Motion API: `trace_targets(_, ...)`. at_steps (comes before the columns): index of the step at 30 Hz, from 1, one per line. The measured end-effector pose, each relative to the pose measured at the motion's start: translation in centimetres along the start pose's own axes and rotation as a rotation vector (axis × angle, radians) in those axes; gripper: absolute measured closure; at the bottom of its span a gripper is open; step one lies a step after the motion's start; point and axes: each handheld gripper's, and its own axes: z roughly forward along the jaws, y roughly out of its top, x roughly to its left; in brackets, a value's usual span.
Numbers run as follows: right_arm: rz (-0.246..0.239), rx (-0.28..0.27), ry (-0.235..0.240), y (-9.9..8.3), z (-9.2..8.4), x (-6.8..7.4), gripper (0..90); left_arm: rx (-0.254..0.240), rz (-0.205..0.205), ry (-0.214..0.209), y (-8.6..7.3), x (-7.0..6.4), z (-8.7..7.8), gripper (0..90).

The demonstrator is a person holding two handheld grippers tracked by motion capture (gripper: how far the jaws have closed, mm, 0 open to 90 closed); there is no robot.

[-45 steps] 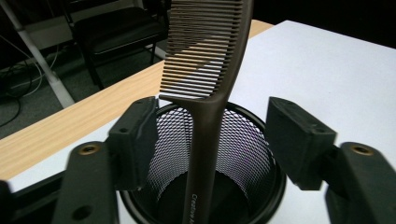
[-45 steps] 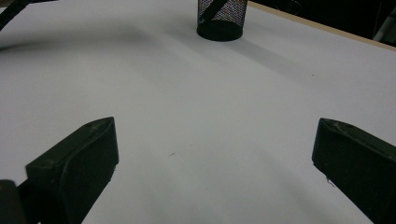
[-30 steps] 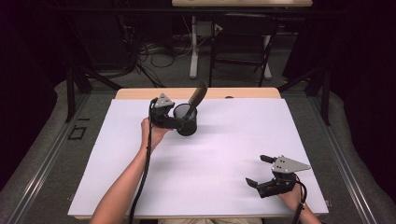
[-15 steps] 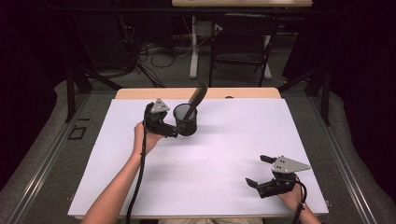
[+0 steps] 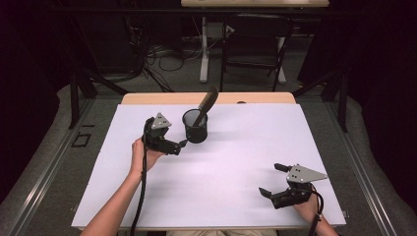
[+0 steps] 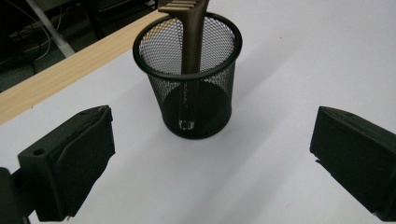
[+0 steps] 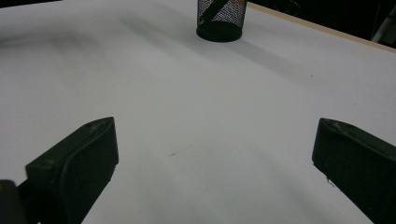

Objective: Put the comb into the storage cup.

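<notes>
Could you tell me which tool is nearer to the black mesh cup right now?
The left tool is nearer: it sits just beside the mesh cup, jaws open and apart from it. The right tool rests far off, near the table's front right corner, also open.

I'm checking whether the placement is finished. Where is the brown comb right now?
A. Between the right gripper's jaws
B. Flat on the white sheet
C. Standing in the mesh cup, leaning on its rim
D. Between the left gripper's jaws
C: the comb stands inside the mesh cup, leaning on its rim, while the left gripper sits beside the cup with its jaws wide apart and nothing between them.
</notes>
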Motion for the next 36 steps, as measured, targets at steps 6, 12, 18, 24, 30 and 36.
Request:
trace_targets(6,0.0,0.002,-0.004,0.0,0.1,0.0,0.1,-0.005,-0.017,0.005,-1.2,-0.5,-1.0,0.0)
trace_targets(12,-0.002,0.003,-0.003,0.0,0.1,0.0,0.1,-0.003,-0.017,0.011,-2.4,-1.0,-1.9,0.0)
trace_targets(18,-0.001,0.003,-0.003,0.0,0.1,0.0,0.1,0.008,-0.023,0.009,-3.5,-1.5,-2.6,0.0)
trace_targets(24,-0.002,0.006,-0.004,0.0,0.1,0.0,0.1,-0.006,-0.033,0.011,-4.4,-2.2,-3.3,0.0)
trace_targets(30,-0.003,0.003,-0.003,0.0,0.1,0.0,0.1,-0.023,-0.029,0.019,-5.1,-3.0,-4.1,0.0)
trace_targets(36,-0.002,0.003,-0.003,0.0,0.1,0.0,0.1,-0.03,-0.033,0.021,-6.0,-3.7,-4.5,0.0)
